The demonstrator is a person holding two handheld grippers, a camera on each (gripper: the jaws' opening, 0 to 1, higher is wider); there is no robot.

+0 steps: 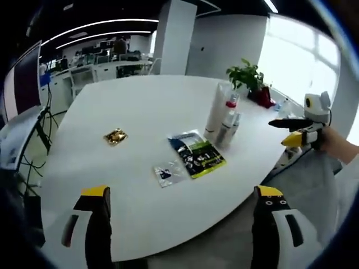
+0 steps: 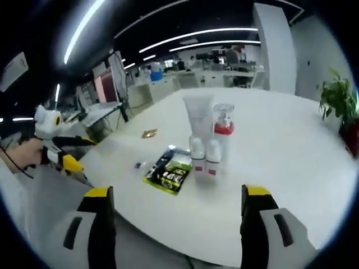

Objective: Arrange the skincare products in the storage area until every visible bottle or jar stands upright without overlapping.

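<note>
Both grippers' fingers point(image 2: 100, 224) wide apart, empty; upright tube point(image 2: 198, 119), bottles point(image 2: 205, 158) clustered beyond.

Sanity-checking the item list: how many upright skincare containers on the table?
4, clustered mid-table: tall white tube at the back, red-collared pump bottle beside it, two small white bottles in front, side by side. They stand close together, so another may be hidden behind.

Open tongs point(image 2: 176, 216) face upright bottles point(image 2: 205, 158) beside a green packet point(image 2: 169, 171).
</note>
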